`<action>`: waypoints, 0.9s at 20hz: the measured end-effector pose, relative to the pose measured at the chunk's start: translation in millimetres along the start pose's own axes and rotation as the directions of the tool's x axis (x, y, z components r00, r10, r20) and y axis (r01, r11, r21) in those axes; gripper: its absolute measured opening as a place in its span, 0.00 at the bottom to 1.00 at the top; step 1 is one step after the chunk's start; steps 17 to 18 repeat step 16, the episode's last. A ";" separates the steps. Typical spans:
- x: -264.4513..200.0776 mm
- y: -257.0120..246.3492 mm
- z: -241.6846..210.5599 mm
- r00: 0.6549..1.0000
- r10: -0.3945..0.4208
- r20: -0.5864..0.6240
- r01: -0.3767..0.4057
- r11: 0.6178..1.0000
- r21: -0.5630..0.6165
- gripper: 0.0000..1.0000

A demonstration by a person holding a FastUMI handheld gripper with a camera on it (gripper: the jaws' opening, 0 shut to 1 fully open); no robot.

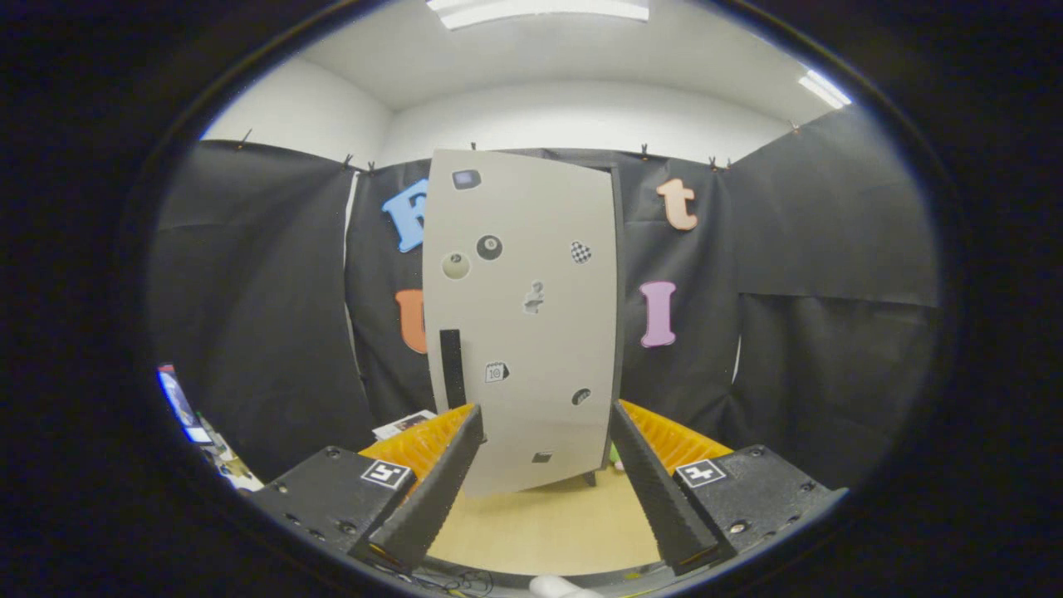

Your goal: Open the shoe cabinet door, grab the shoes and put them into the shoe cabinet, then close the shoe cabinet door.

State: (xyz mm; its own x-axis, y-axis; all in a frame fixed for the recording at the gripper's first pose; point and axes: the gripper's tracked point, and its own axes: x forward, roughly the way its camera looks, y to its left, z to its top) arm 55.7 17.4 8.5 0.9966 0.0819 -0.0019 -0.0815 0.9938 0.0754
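Note:
A tall pale grey shoe cabinet stands straight ahead, beyond the fingers, on a light wooden floor. Its door is closed flat and carries several small stickers. A slim black vertical handle sits near the door's lower left edge, just above the left fingertip. My gripper is open, the fingers spread wide with nothing between them, and the cabinet's lower part shows through the gap. A small green patch peeks out at the cabinet's lower right corner; what it is I cannot tell.
Black cloth walls close in the booth behind and on both sides of the cabinet. Some papers lie on the floor left of the cabinet. Clutter of small items sits at the far left.

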 end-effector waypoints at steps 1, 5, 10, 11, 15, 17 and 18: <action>-5.4 -1.6 0.1 1.000 -0.006 0.000 0.006 1.000 0.008 1.00; -28.5 -6.6 9.5 0.999 -0.027 0.025 0.027 0.999 0.022 1.00; -41.0 -8.2 3.0 0.999 -0.038 0.039 0.038 0.999 -0.012 1.00; -42.0 -10.2 -0.1 0.999 -0.038 0.034 0.039 0.999 -0.019 1.00; -44.0 -20.9 -2.6 0.998 -0.052 0.036 0.052 0.999 -0.010 1.00; -44.8 -23.4 -1.1 0.998 -0.057 0.039 0.057 0.998 -0.004 1.00; -44.8 -23.4 -1.1 0.998 -0.057 0.039 0.057 0.998 -0.004 1.00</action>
